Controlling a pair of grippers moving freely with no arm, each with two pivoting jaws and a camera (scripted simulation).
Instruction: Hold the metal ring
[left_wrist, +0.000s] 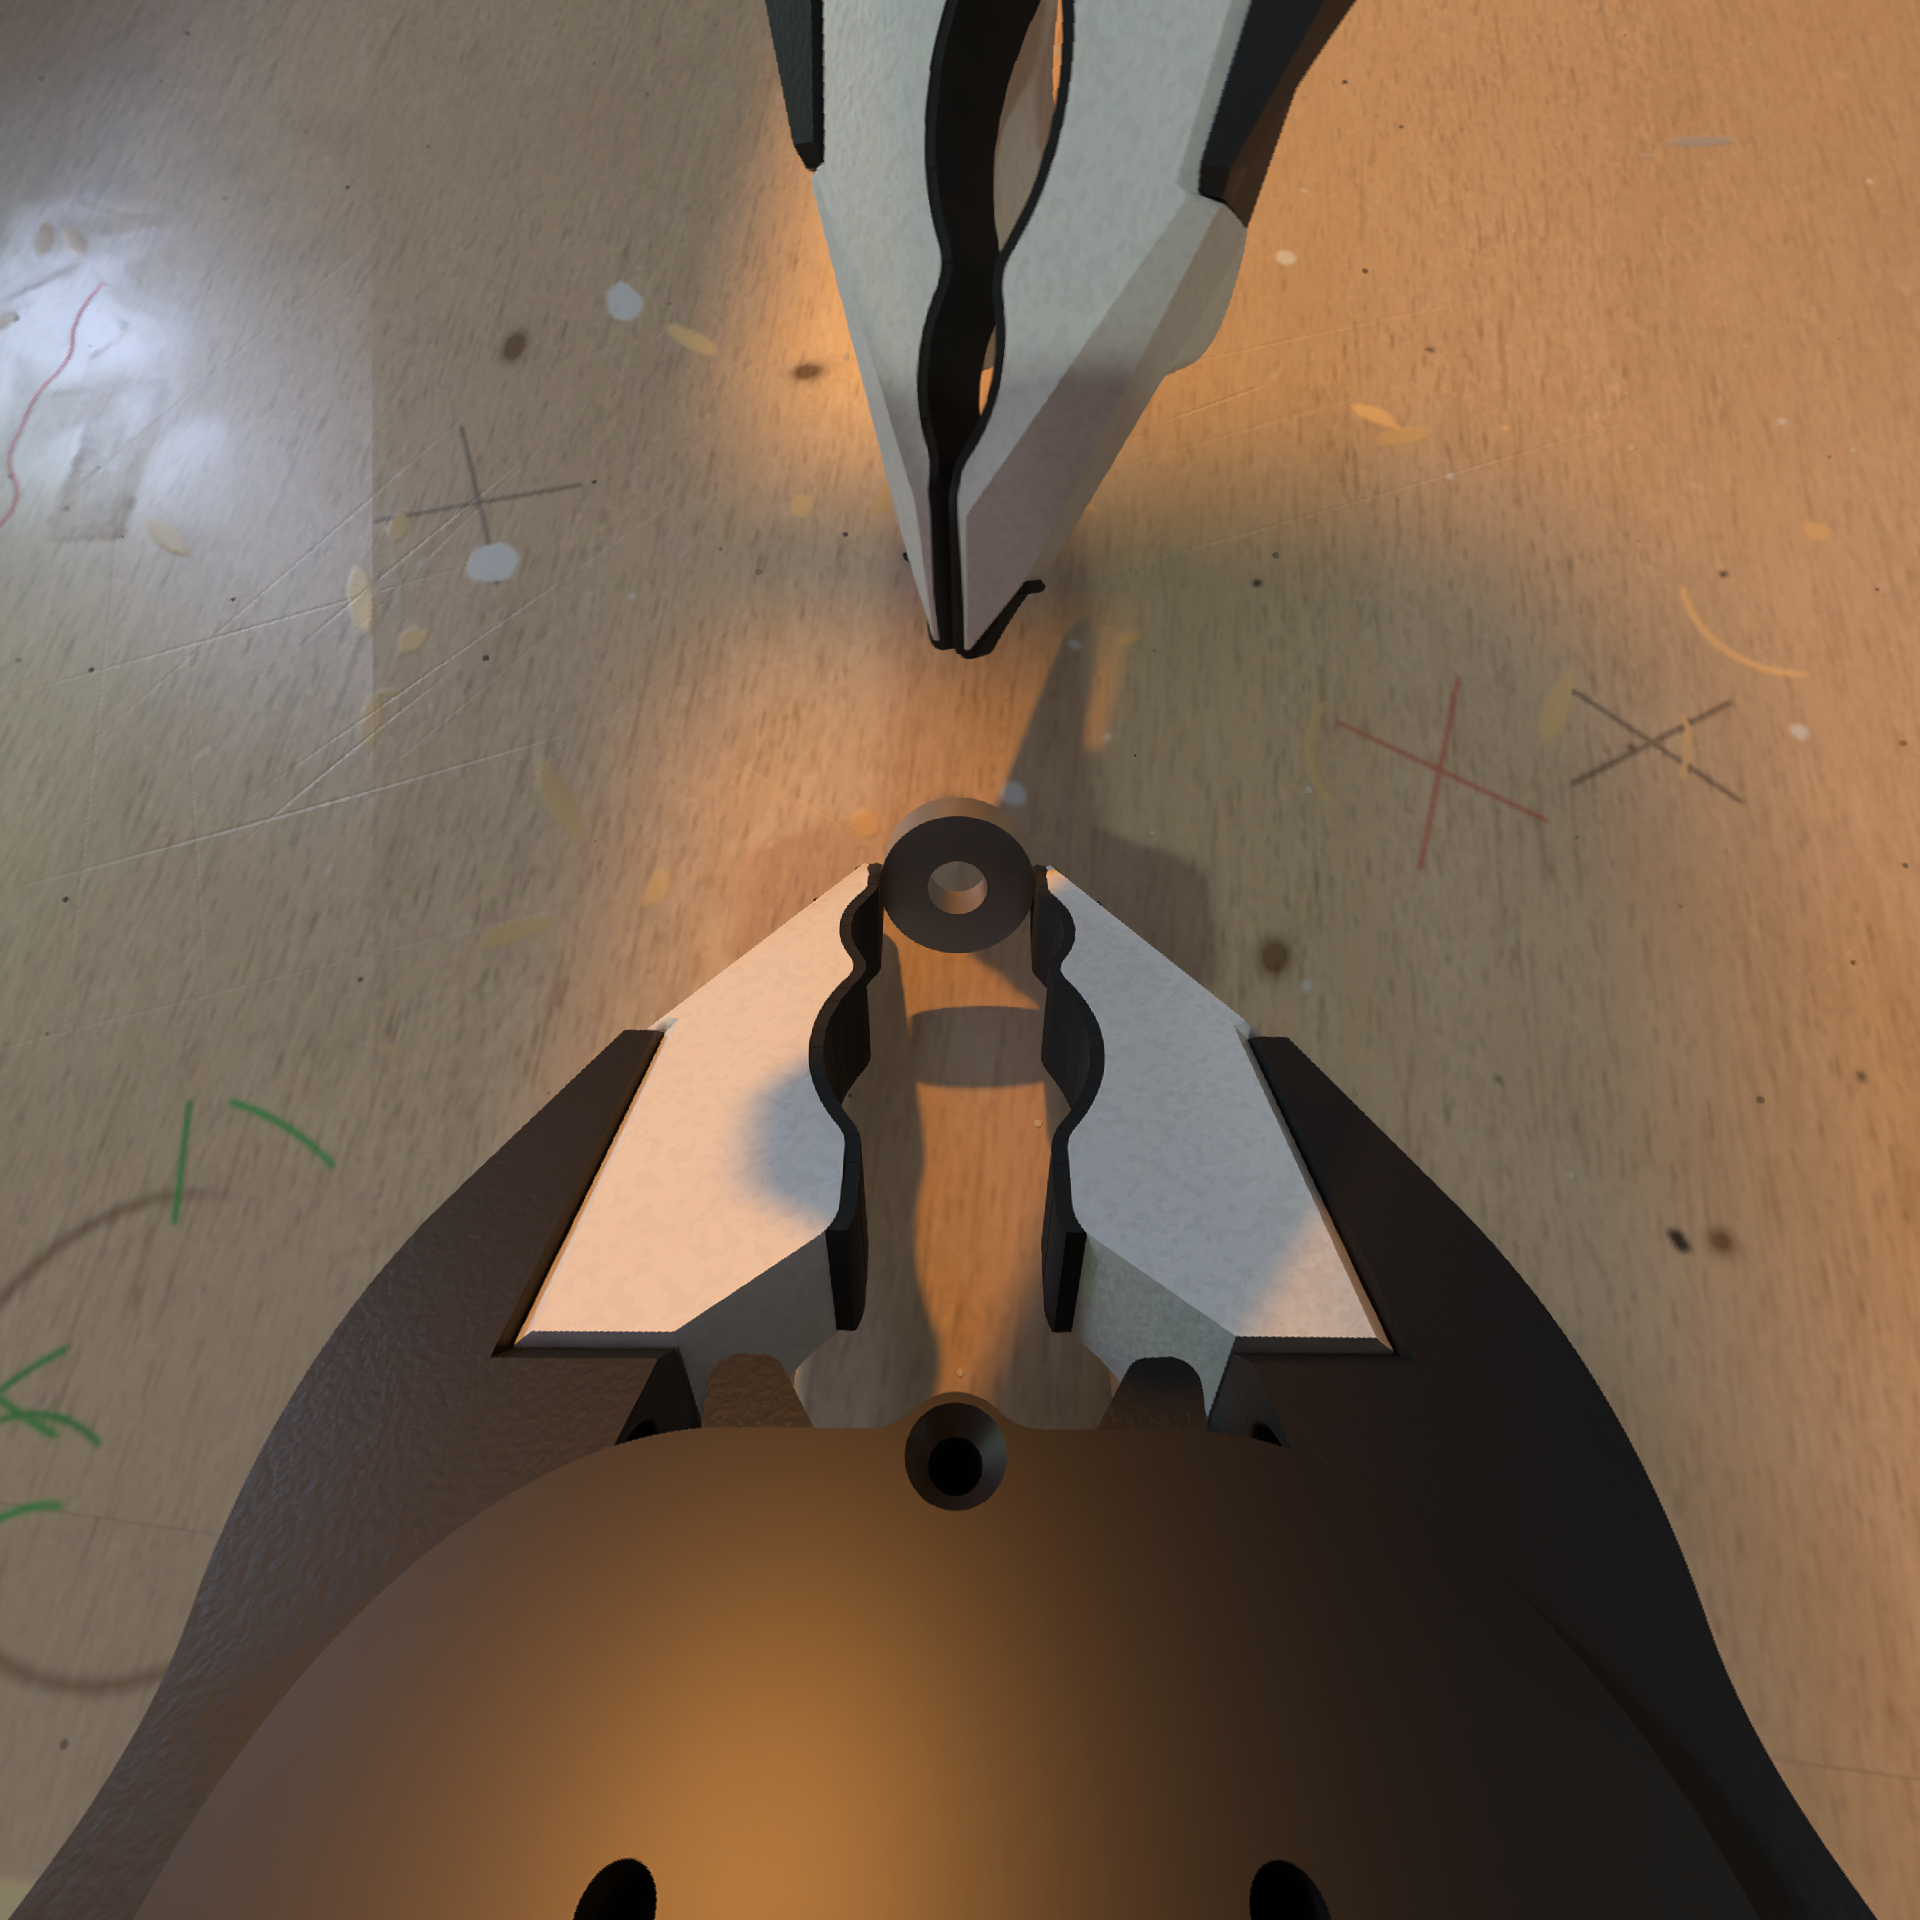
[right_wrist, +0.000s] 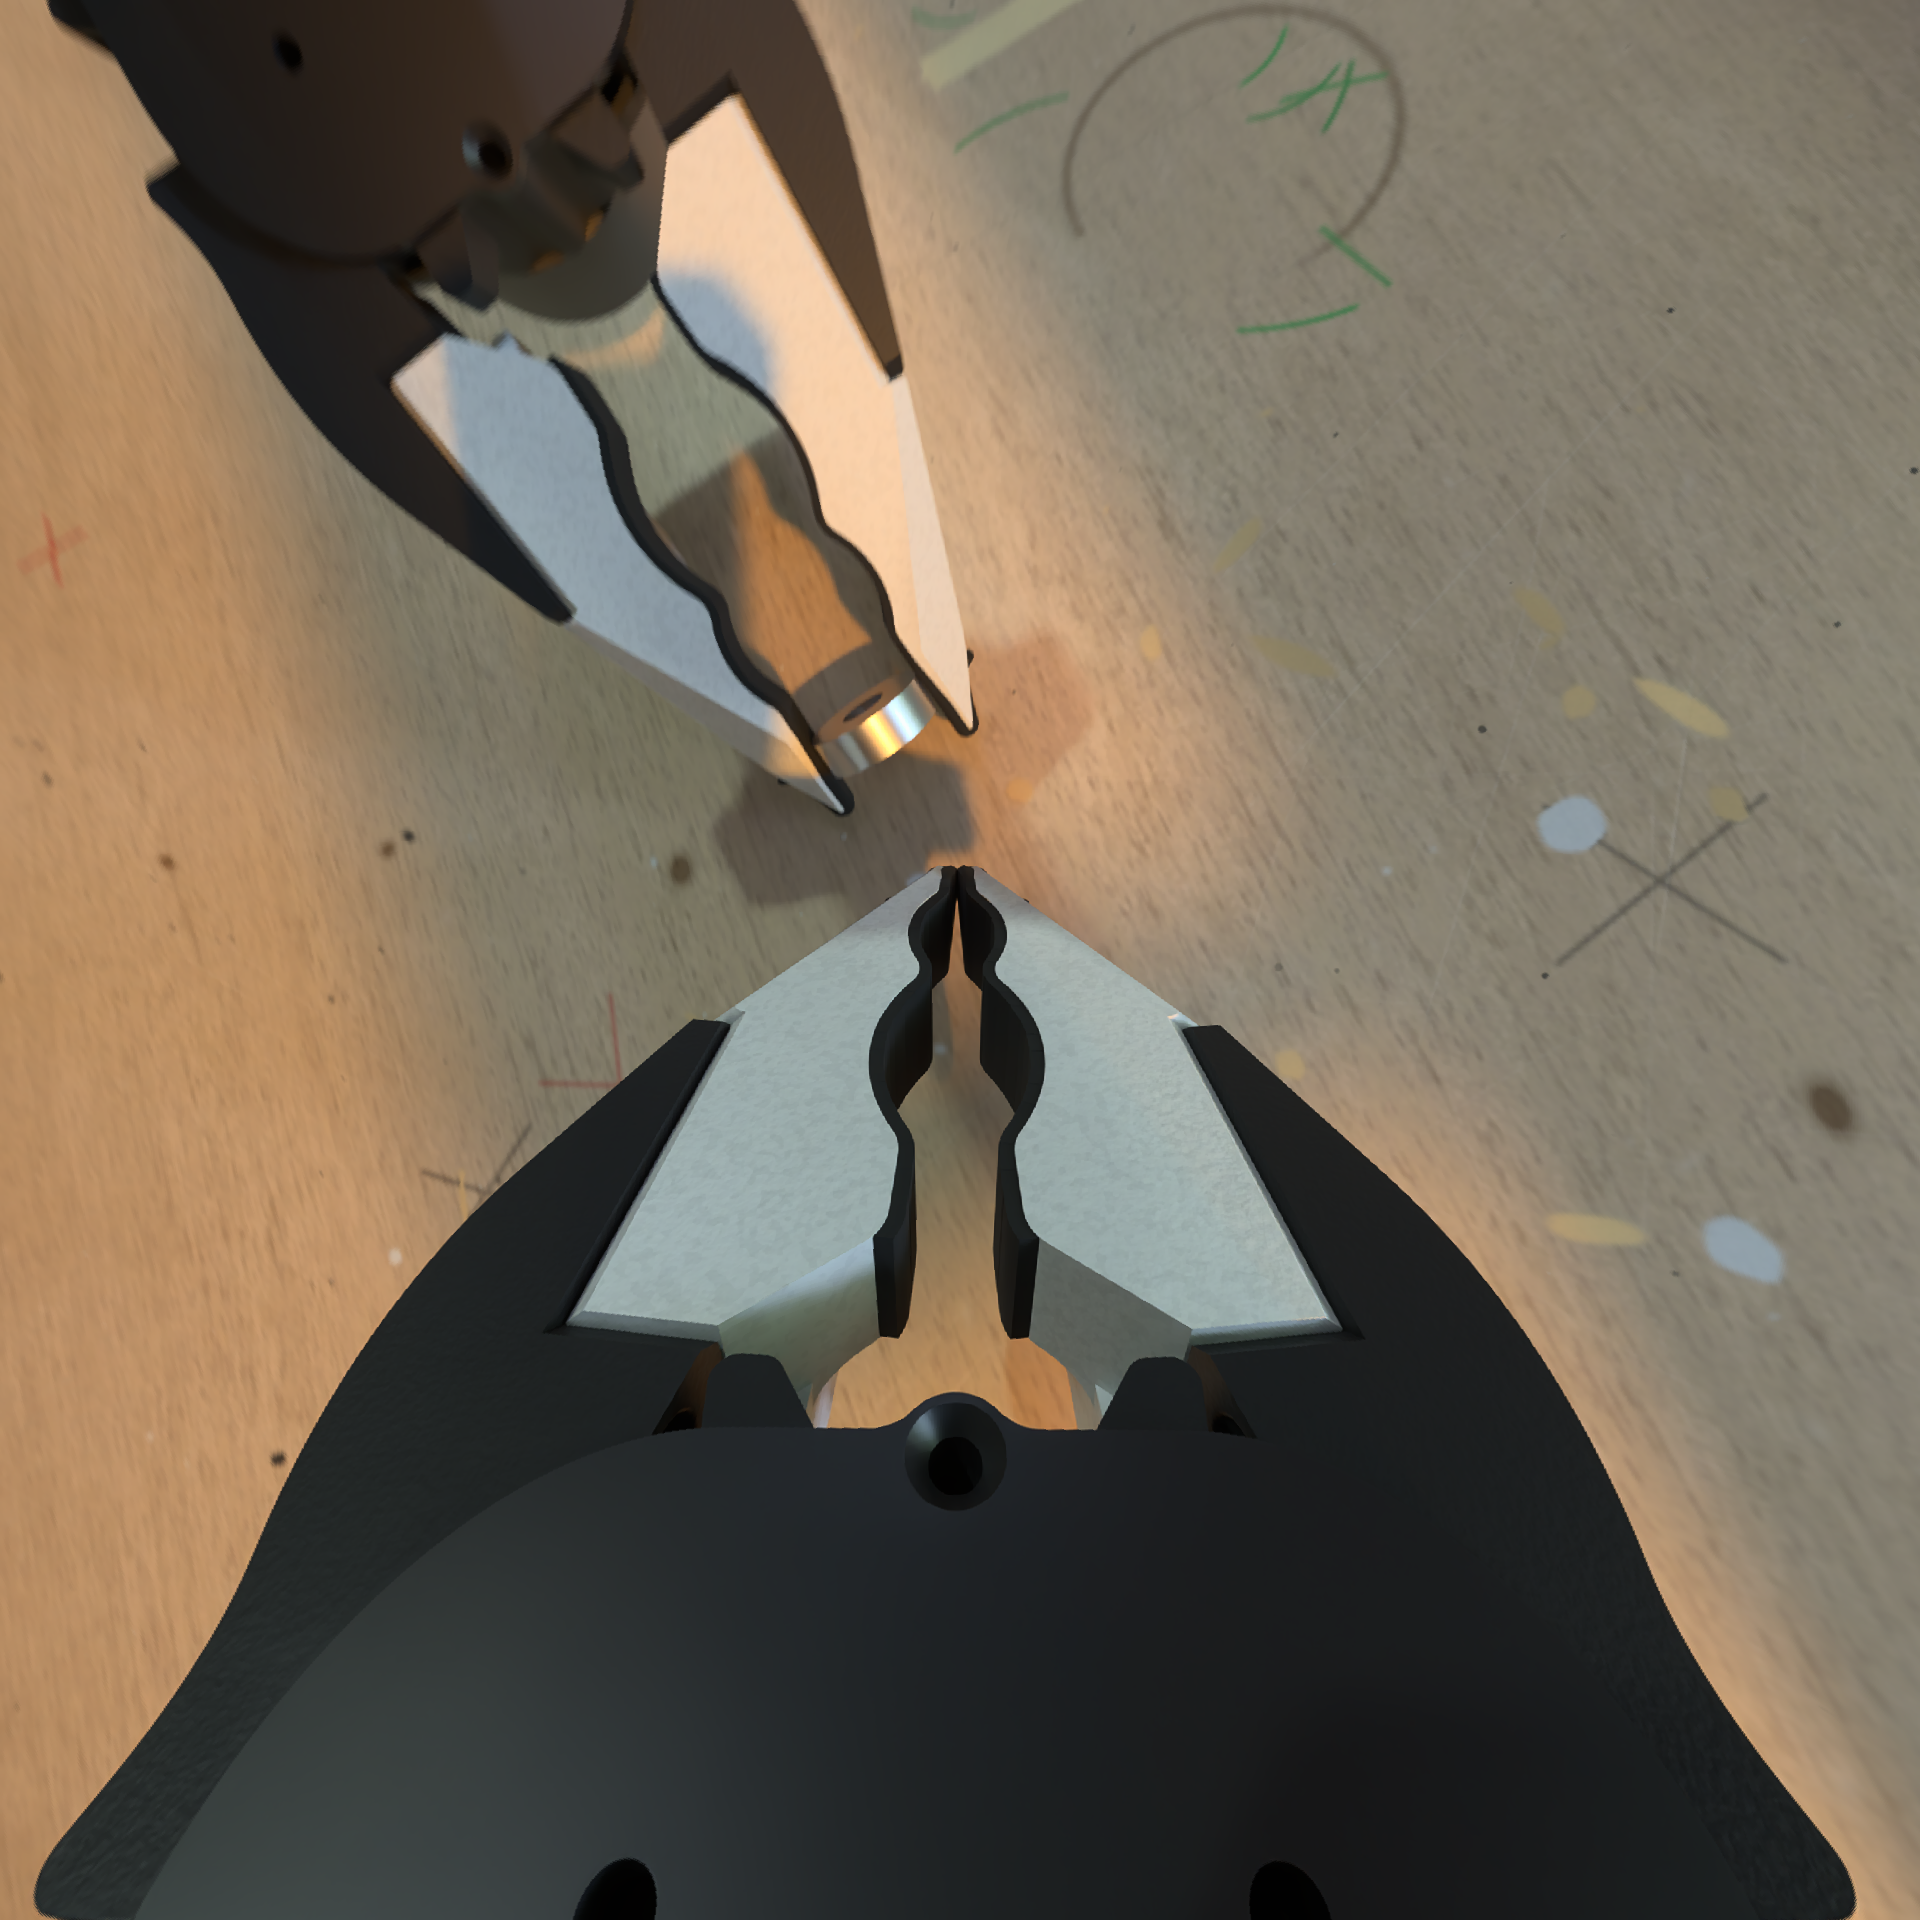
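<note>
Ring pinched at the very tips of your left gripper (left_wrist: 956, 883), both pads touching its rim. The metal ring (left_wrist: 957, 890) is thick-walled with a small bore and sits lifted off the wooden worktop (left_wrist: 312, 831), its shadow falling below. Judged reason for the tip hold: it leaves the outer face exposed. Your right gripper (right_wrist: 956, 878) is clenched on nothing, tips nose-to-nose with the ring, a small gap between. No worktop edge or corner shows in either view, so placement cannot be fixed. Bare board all round; only scribbles and paint flecks.
</note>
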